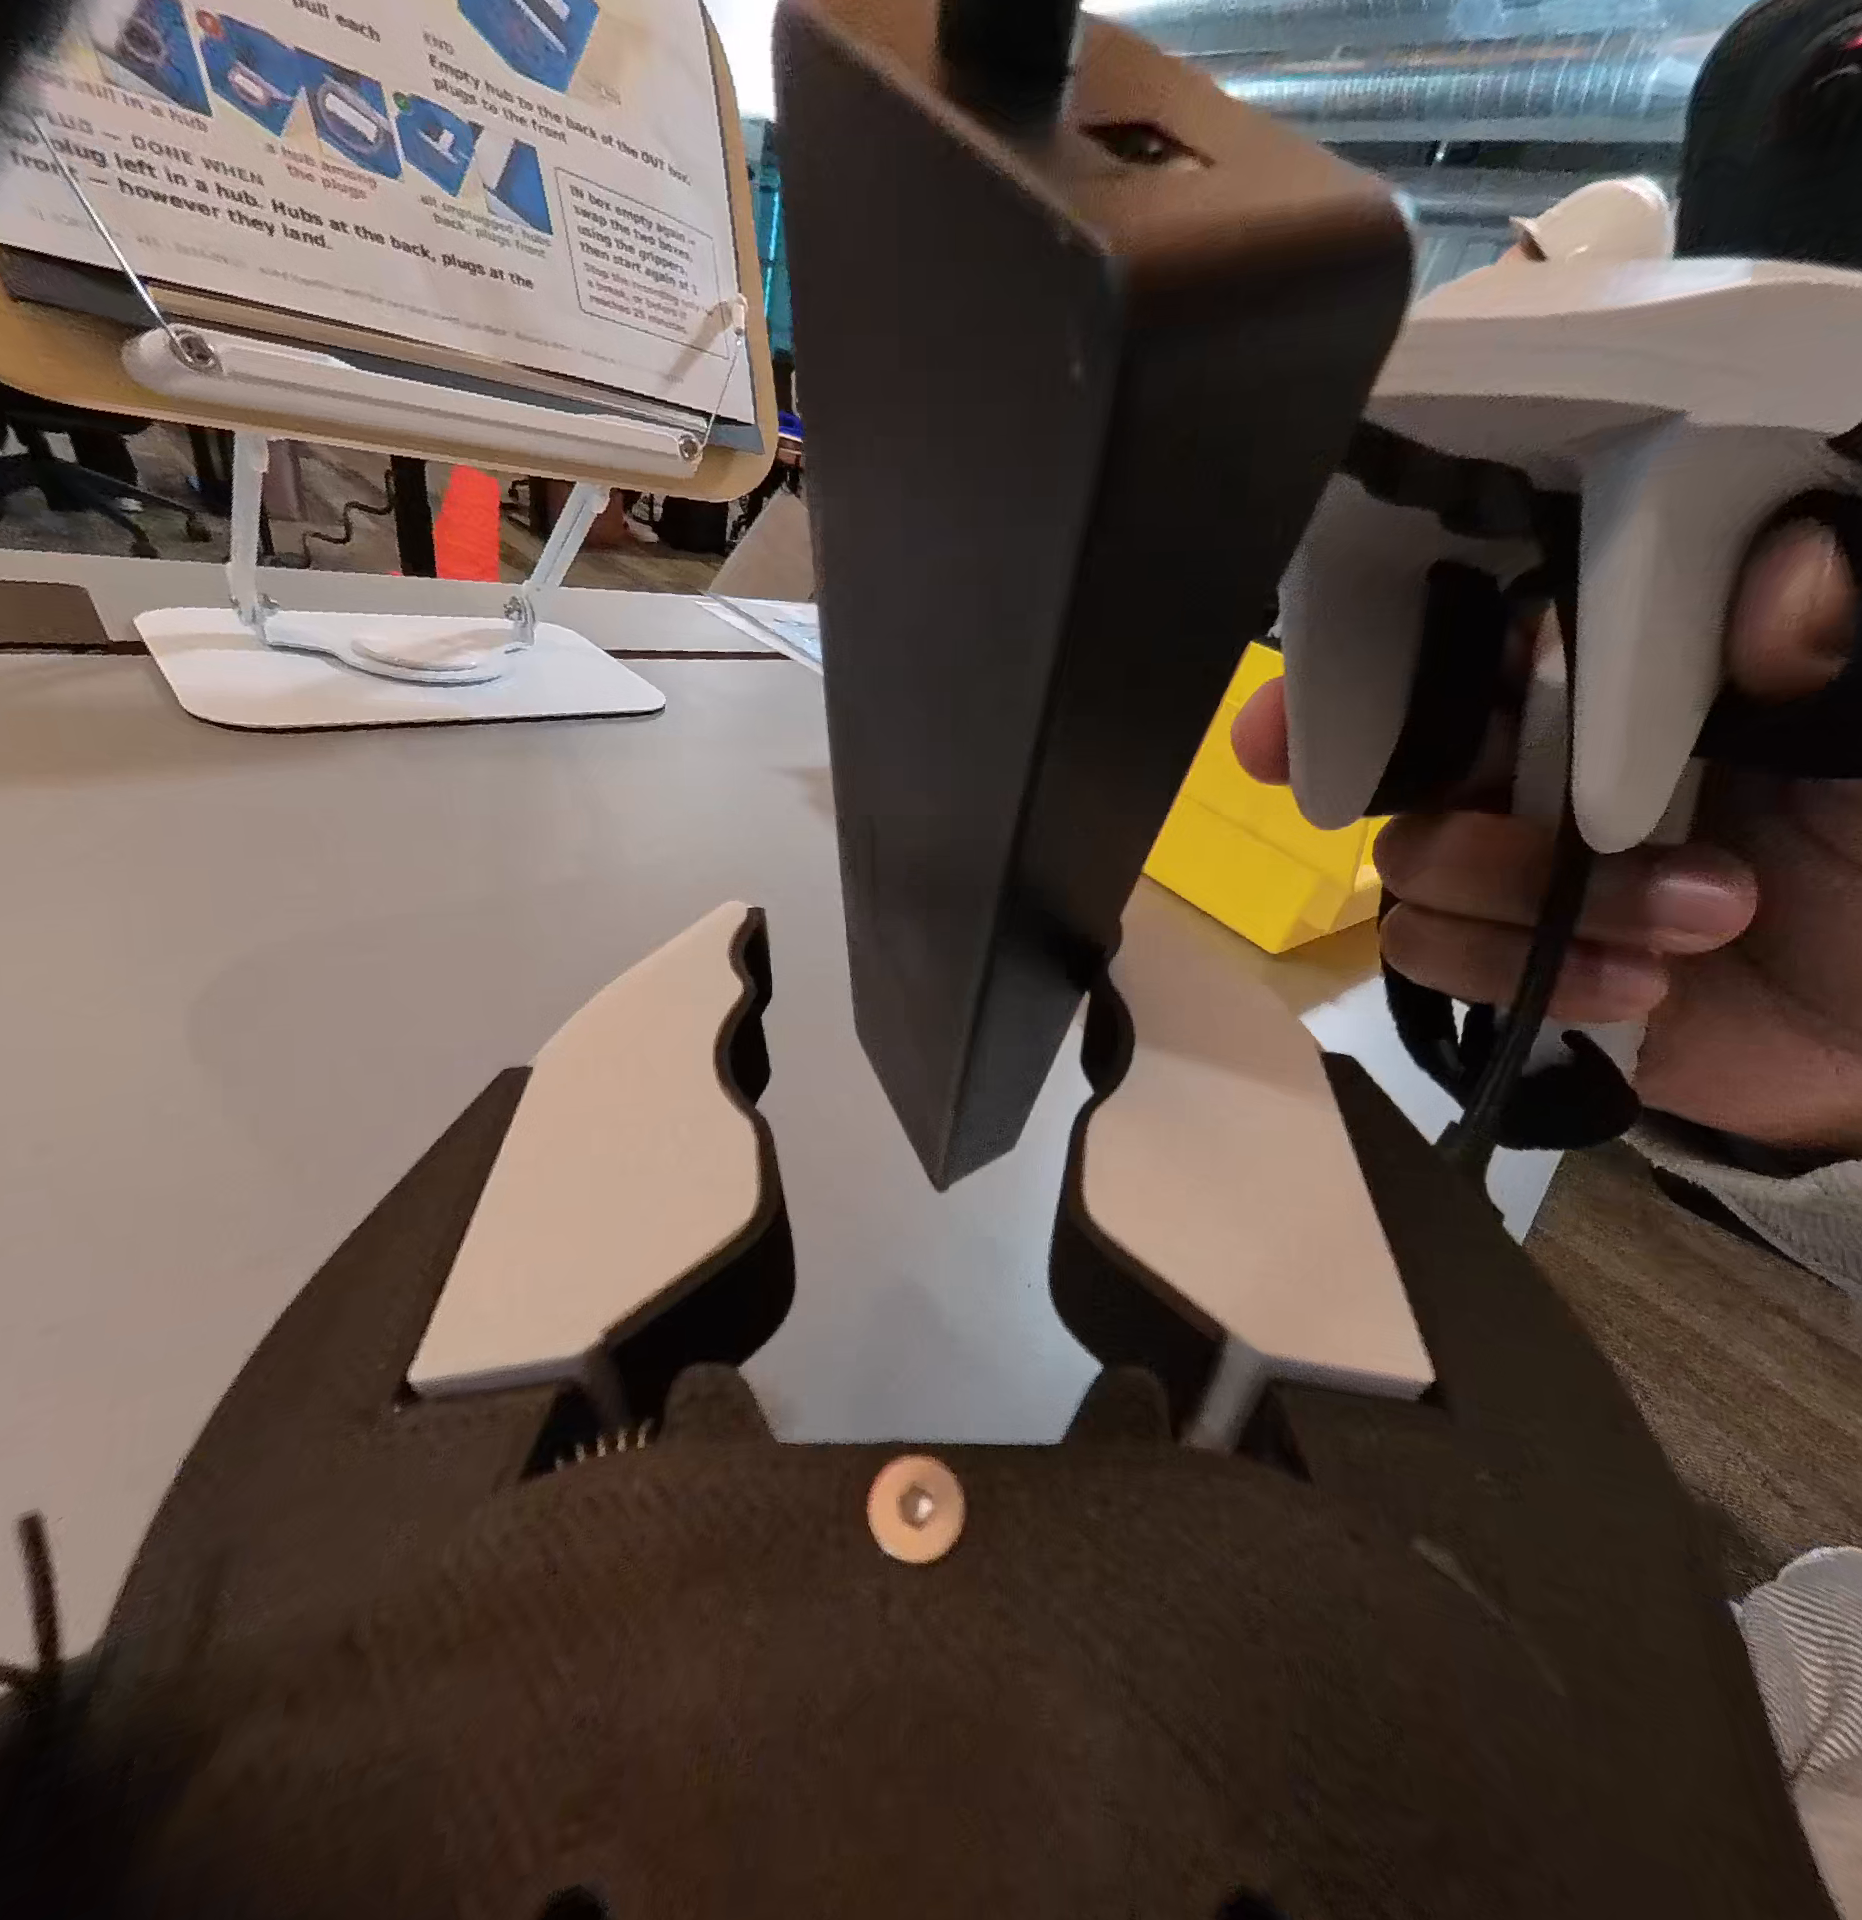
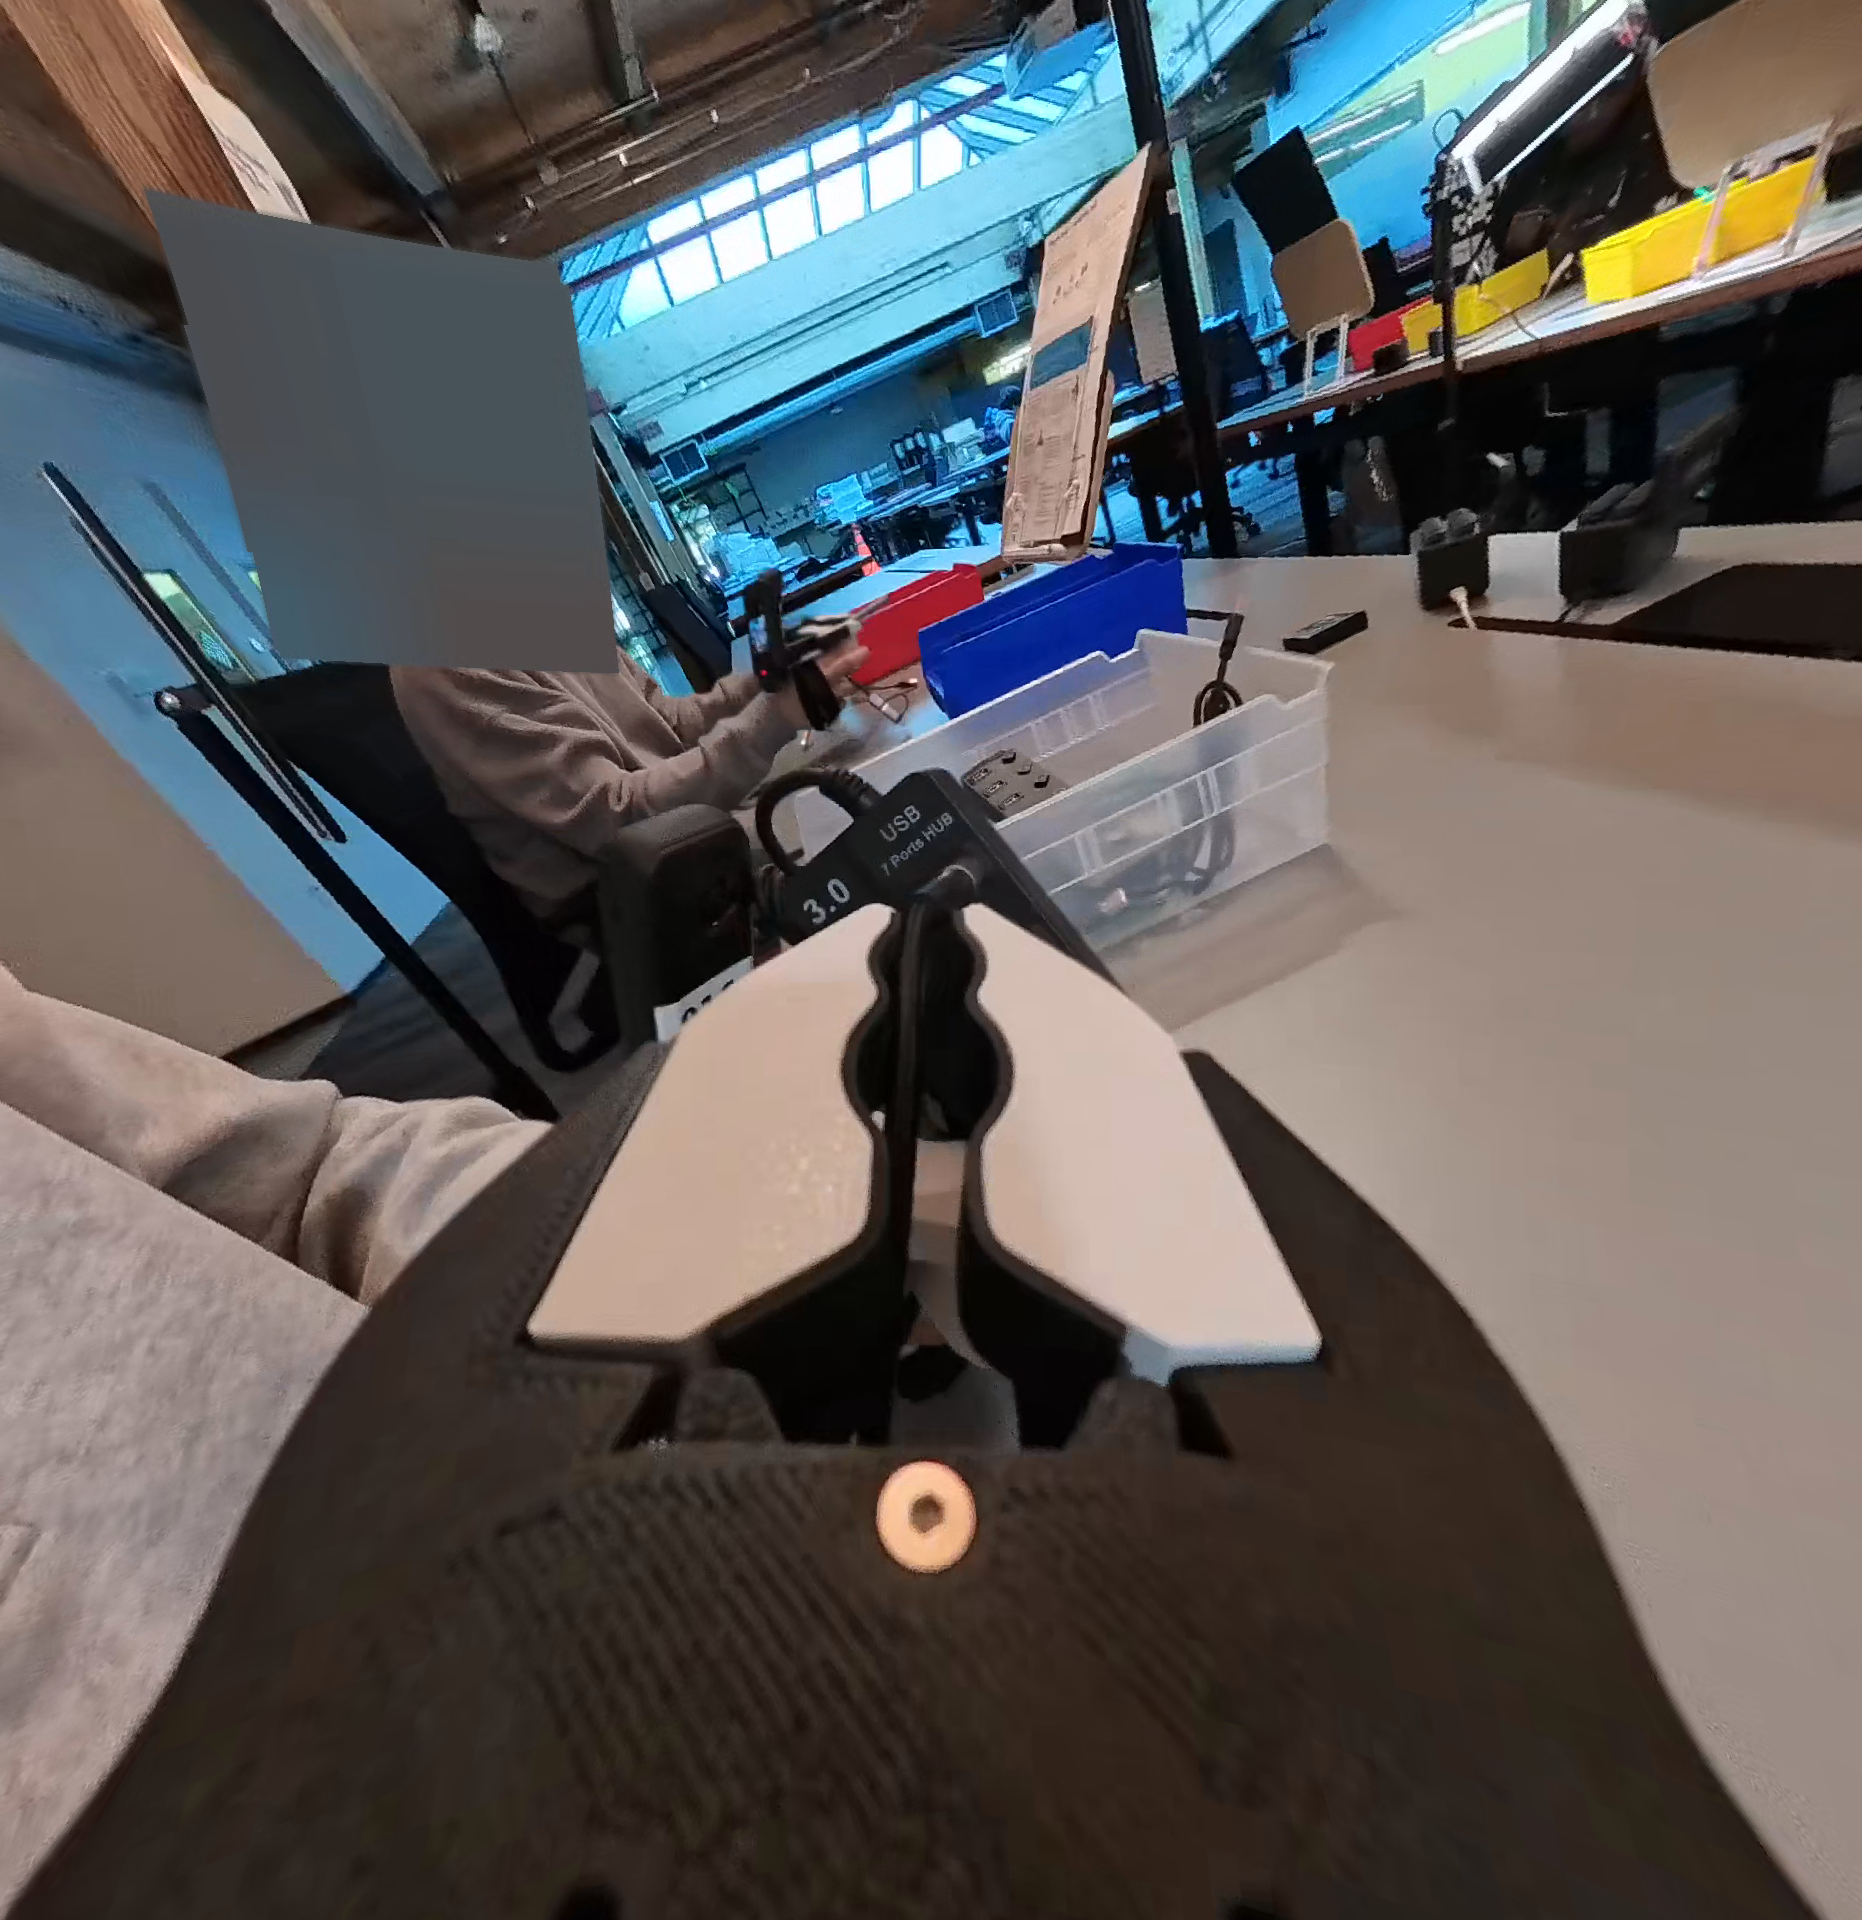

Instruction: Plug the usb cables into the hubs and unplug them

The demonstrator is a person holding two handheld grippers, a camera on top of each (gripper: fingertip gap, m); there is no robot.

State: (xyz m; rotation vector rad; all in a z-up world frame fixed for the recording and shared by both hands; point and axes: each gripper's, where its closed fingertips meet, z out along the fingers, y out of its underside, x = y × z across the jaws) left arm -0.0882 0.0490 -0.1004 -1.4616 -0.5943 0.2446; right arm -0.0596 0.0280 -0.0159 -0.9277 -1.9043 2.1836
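A black usb hub (image 1: 1010, 520) hangs tilted in the air above the grey table (image 1: 335, 935). Its lower corner sits between the fingers of my left gripper (image 1: 927, 951), which stand apart; the right finger touches the hub and the left one is clear of it. My right gripper (image 2: 925, 935) is shut on a black usb cable (image 2: 906, 1039) that runs up to a plug at the hub's (image 2: 885, 842) end. The right gripper's white handle (image 1: 1529, 416), held by a hand, shows at the right of the left wrist view.
A document stand (image 1: 387, 260) with a printed sheet stands at the far left. A yellow bin (image 1: 1249, 852) lies behind the hub. A clear bin (image 2: 1166, 769) holds hubs and cables, with blue (image 2: 1052, 613) and red (image 2: 927, 613) bins beyond. Another person (image 2: 553, 748) sits at the left. My right fingertips sit around 9 cm from my left ones.
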